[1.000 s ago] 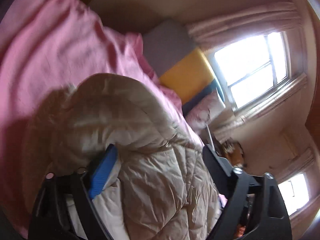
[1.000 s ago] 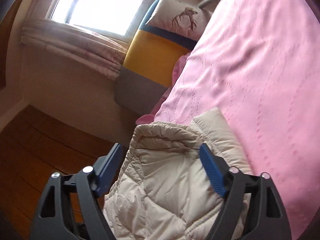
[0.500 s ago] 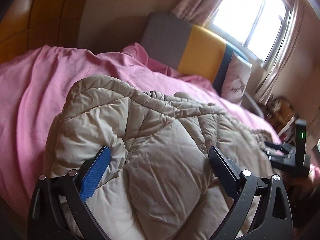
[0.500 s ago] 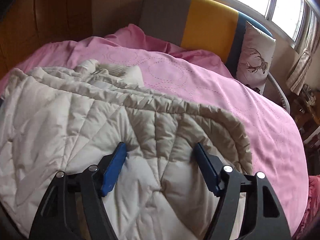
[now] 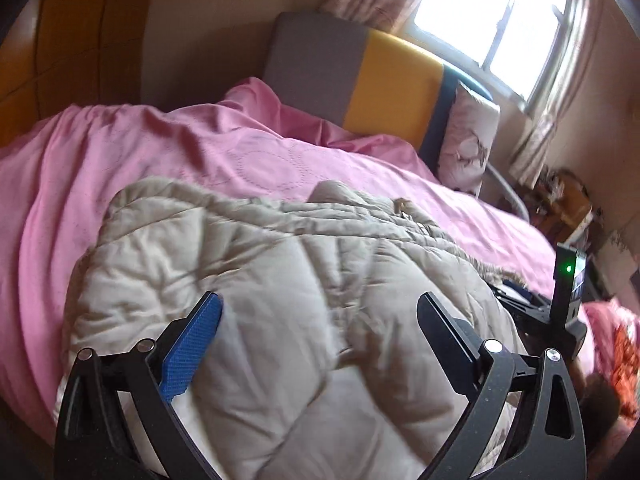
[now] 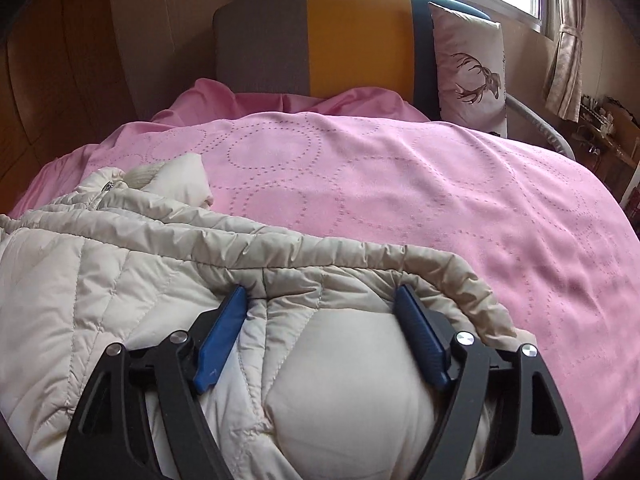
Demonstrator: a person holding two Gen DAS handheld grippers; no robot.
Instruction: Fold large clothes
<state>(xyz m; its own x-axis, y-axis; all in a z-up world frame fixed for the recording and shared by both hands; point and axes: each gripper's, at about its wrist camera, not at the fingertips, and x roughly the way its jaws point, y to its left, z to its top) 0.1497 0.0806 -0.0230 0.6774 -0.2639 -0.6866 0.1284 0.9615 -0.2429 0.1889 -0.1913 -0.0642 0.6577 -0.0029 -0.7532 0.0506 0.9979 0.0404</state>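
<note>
Landmark: I take the jacket (image 5: 280,320) as my reference, a cream quilted one lying bunched on the pink bedspread (image 5: 160,148).
Wardrobe: I see wood panels well left of the jacket, beyond the bedspread's edge.
Left gripper (image 5: 320,312): I have it angled down over the jacket's middle, jaws spread as wide as they go; padding bulges up between the fingers, but the blue pad (image 5: 192,344) only lies along the fabric and I see no pinch, so I read it as released.
Jacket: I see it on the near part of the bed in both views, puffy, creased, folded over itself; its gathered edge (image 6: 360,252) runs across the right wrist view, with the collar and zip end (image 6: 108,186) at its far left.
Right gripper (image 6: 320,312): I have it on the jacket just behind that gathered edge; the jaws are opening, a bulge of padding sits between them, and both blue pads (image 6: 222,336) touch the quilting at the tips without squeezing it flat, so I call it let go.
Headboard (image 6: 312,36): I see it beyond the jacket, grey, yellow and dark blue bands.
Pillow (image 6: 468,68): I see it right of the headboard, far from the jacket, upright, with a stag print.
Window (image 5: 492,20): I see it bright, above and right of the jacket, curtains beside it.
</note>
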